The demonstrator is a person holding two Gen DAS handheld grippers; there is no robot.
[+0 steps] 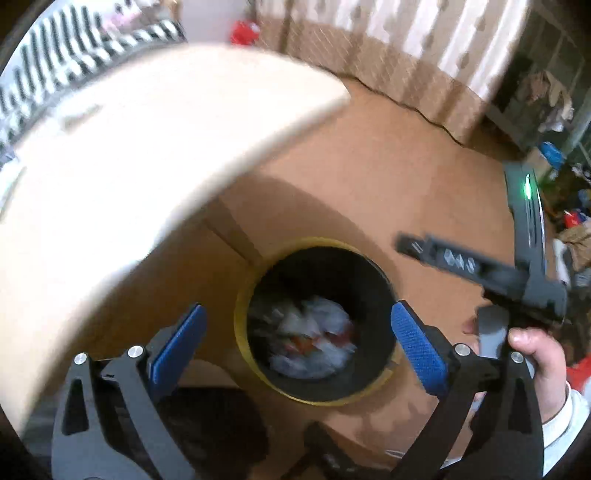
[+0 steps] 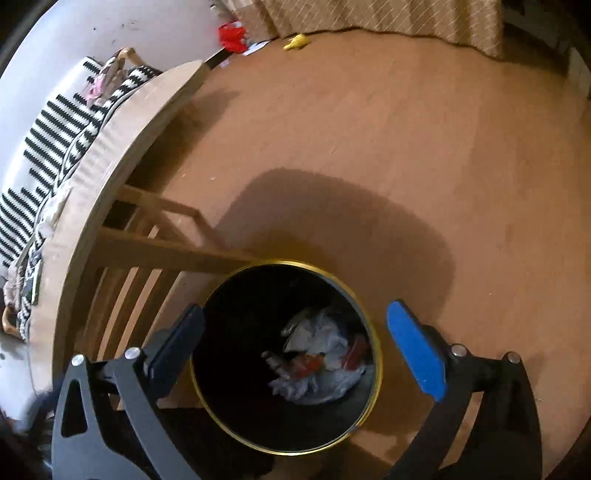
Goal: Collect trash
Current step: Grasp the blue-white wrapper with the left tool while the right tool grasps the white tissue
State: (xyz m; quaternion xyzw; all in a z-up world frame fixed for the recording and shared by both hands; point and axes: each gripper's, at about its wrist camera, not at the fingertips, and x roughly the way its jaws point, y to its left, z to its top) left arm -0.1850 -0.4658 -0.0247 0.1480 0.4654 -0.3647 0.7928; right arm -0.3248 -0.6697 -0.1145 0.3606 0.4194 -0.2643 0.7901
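Observation:
A round black trash bin with a yellow rim [image 1: 242, 325] [image 2: 375, 354] stands on the brown floor beside a wooden table. Crumpled white and red trash [image 1: 314, 336] [image 2: 317, 358] lies at its bottom. My left gripper [image 1: 295, 343] hangs open and empty above the bin's mouth. My right gripper [image 2: 295, 350] is also open and empty, directly above the bin. In the left wrist view the right gripper's body [image 1: 517, 280] shows at the right, held in a hand [image 1: 543, 354].
A light wooden table [image 1: 129, 147] [image 2: 122, 122] stands left of the bin, with its legs [image 2: 166, 221] next to the rim. A black-and-white striped sofa [image 2: 44, 155] lies behind it. Red [image 2: 232, 35] and yellow [image 2: 295, 42] items lie on the floor near the curtain [image 2: 388, 18].

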